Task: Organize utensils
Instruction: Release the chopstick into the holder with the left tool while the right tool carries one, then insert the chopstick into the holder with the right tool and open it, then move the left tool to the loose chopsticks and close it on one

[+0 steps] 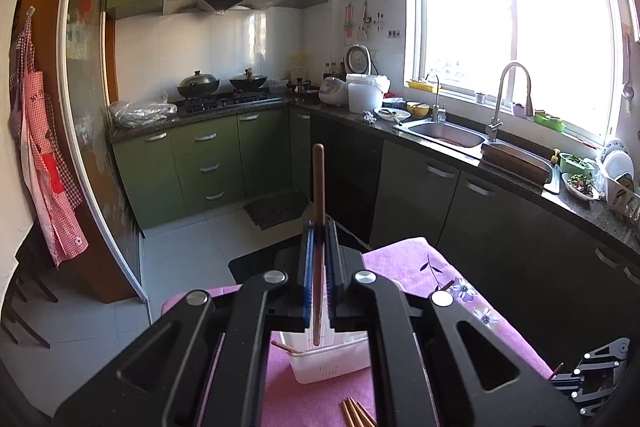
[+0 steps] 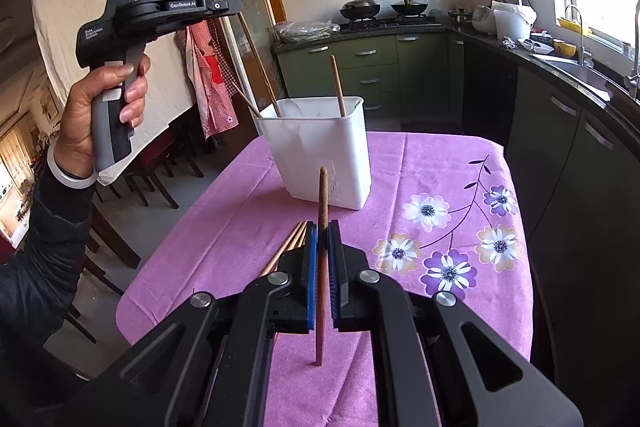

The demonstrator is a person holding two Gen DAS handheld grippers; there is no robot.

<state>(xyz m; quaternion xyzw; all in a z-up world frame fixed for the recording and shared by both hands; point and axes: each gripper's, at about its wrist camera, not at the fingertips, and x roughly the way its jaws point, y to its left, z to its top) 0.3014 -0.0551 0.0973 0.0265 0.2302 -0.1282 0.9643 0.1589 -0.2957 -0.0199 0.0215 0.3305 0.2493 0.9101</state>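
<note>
My left gripper [image 1: 319,227] is shut on a brown chopstick [image 1: 318,187], held upright above the white utensil holder [image 1: 332,363], the lower tip near its opening. In the right wrist view the left gripper [image 2: 236,7] is held high at the left of the holder [image 2: 320,155], its chopstick [image 2: 252,43] slanting down into it. My right gripper [image 2: 322,227] is shut on another brown chopstick [image 2: 322,195], upright above the purple tablecloth [image 2: 400,167]. The holder contains two other chopsticks [image 2: 338,87]. Several loose chopsticks [image 2: 292,243] lie on the cloth left of my right gripper.
The flowered purple cloth covers a small table [image 1: 408,259]. Dark cabinets and a counter with a sink [image 1: 448,135] run along the right. A stove with woks [image 1: 220,87] stands at the back. Chairs [image 2: 152,171] stand left of the table.
</note>
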